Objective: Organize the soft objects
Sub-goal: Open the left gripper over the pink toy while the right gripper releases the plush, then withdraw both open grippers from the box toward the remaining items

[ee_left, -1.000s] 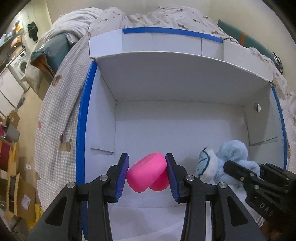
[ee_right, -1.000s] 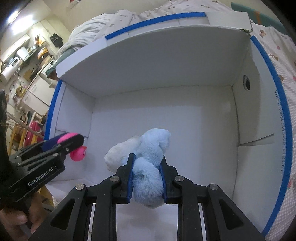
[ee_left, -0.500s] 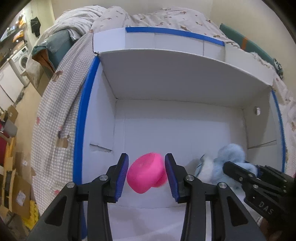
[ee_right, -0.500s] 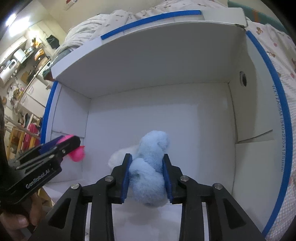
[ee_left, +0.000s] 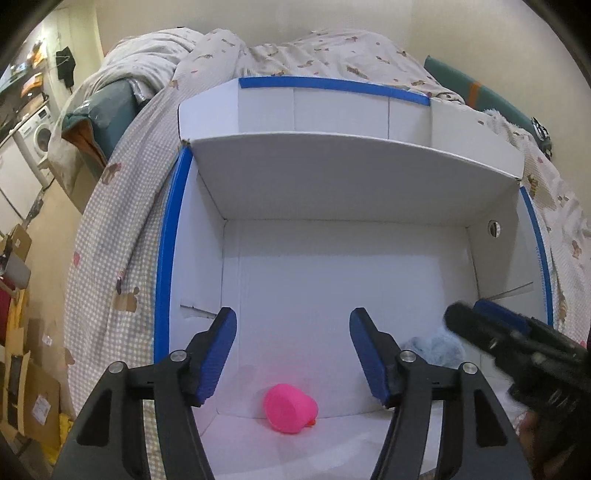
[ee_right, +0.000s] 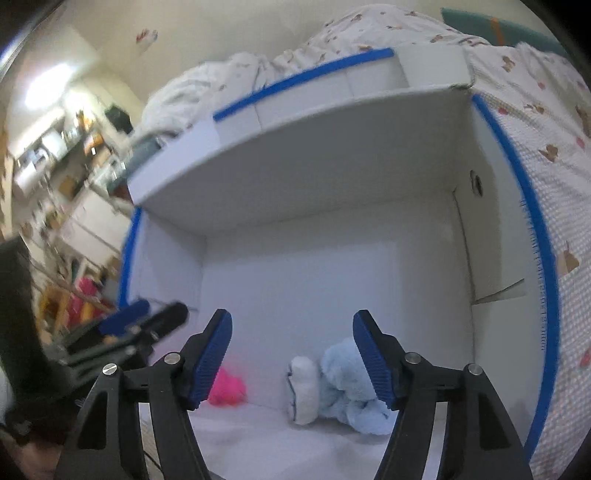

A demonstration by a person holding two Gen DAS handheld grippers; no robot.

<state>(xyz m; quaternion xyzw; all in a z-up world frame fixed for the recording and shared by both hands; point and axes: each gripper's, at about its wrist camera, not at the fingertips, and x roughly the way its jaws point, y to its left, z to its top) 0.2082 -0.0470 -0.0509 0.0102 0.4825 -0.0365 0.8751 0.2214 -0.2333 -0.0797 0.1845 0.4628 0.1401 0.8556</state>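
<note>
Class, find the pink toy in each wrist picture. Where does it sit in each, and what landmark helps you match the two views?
Left wrist view: the pink toy lies low in the middle, on the box floor, below the open left claw.
Right wrist view: low and left of middle, partly hidden behind the right claw's left finger.
Shared landmark: the blue plush, to the toy's right in both.

A bed covered by a checked sheet is seen, with a rumpled quilt heaped against a cream wall. A washing machine and cardboard boxes are seen at the left edge.
</note>
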